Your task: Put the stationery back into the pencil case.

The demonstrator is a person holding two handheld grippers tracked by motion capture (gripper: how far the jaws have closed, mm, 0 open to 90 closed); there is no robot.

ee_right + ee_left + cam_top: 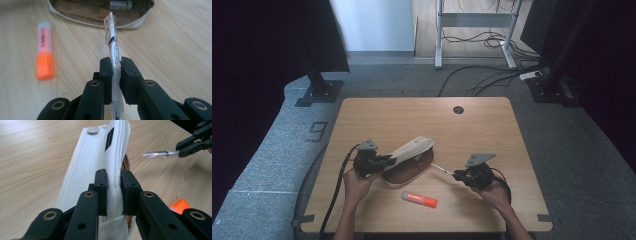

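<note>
A white fabric pencil case (409,159) with a brown lining lies open in the middle of the table. My left gripper (389,160) is shut on its raised flap (100,157), pinching the canvas between the pads (113,192). A clear plastic pen (112,37) is clamped in my right gripper (115,66), its tip pointing at the case's open mouth (100,11). From above, the right gripper (456,175) sits just right of the case with the pen (441,168) sticking out toward it. In the left gripper view the pen (160,153) hovers to the right of the flap.
An orange highlighter (419,199) lies on the wooden table (492,130) in front of the case, seen also as the orange highlighter (45,60) left of the pen. A small grey item (120,4) rests inside the case. A cable hole (458,109) sits near the far edge.
</note>
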